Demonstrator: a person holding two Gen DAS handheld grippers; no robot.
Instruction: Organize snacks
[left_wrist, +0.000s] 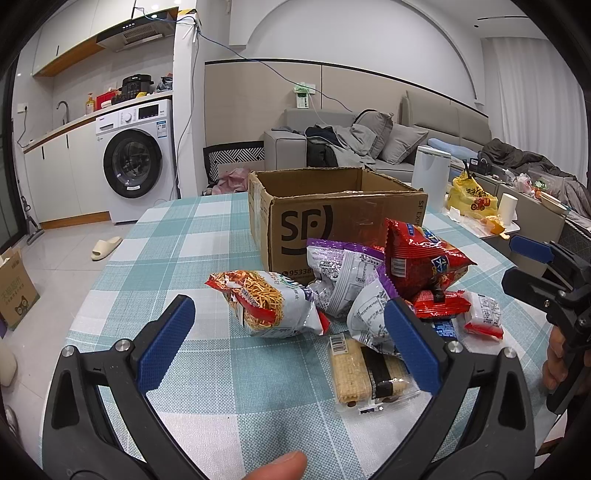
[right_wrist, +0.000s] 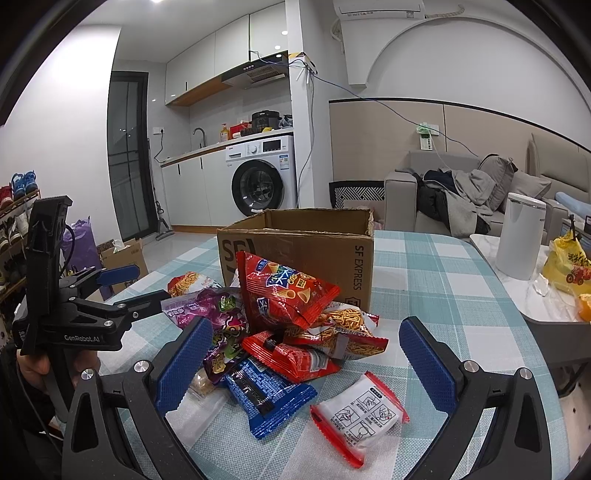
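Right wrist: both claws (right_wrist: 301, 360) (left_wrist: 290, 341) wide, snack heap (right_wrist: 288, 325) before cardboard box (right_wrist: 314, 251).

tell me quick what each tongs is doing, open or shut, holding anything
Left tongs: open, empty, above the snacks.
Right tongs: open, empty, above the same pile.
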